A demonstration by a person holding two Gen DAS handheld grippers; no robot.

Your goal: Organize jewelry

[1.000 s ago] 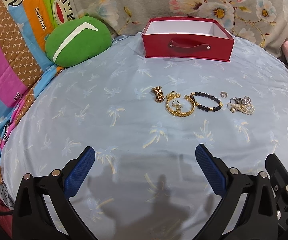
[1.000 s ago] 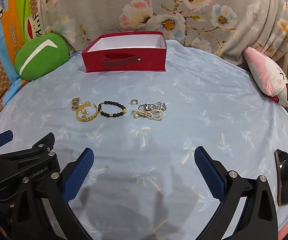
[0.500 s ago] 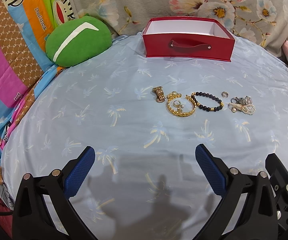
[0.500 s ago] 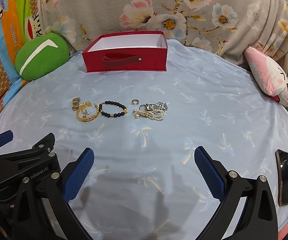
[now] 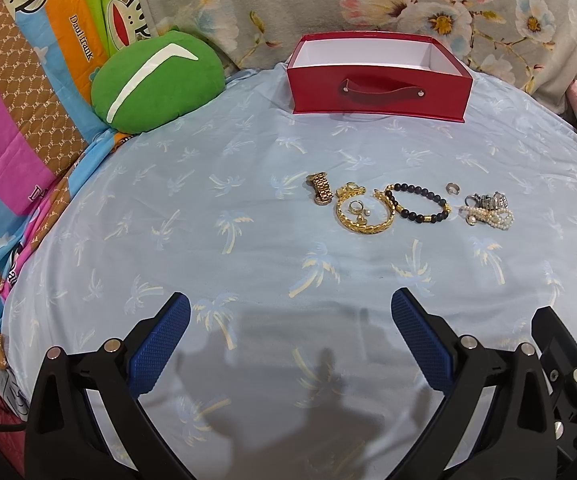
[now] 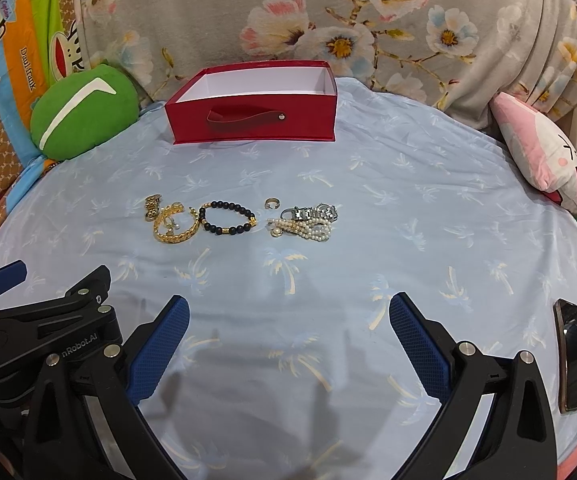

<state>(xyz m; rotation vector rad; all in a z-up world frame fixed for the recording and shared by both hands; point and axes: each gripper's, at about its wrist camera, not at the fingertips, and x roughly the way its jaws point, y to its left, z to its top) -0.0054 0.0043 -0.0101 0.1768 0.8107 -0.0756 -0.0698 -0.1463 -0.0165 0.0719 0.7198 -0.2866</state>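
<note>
A row of jewelry lies on the light blue sheet: a gold watch band (image 5: 321,192), a gold chain bracelet (image 5: 364,214) with small rings inside it, a black bead bracelet (image 5: 418,203), a small ring (image 5: 451,188), a silver watch (image 5: 488,201) and a pearl strand (image 5: 488,216). The same row shows in the right wrist view, with the black bead bracelet (image 6: 227,218) and pearl strand (image 6: 304,230). An open red box (image 5: 378,90) (image 6: 252,120) stands behind them. My left gripper (image 5: 288,320) and right gripper (image 6: 288,320) are both open, empty, well short of the jewelry.
A green round cushion (image 5: 156,82) lies at the back left. A pink cushion (image 6: 540,160) lies at the right. A dark phone (image 6: 572,360) lies on the sheet by the right finger. The left gripper's body (image 6: 40,320) shows at lower left in the right wrist view.
Both views have shifted slightly; the jewelry and box sit a little lower in frame. Both grippers stay open and empty.
</note>
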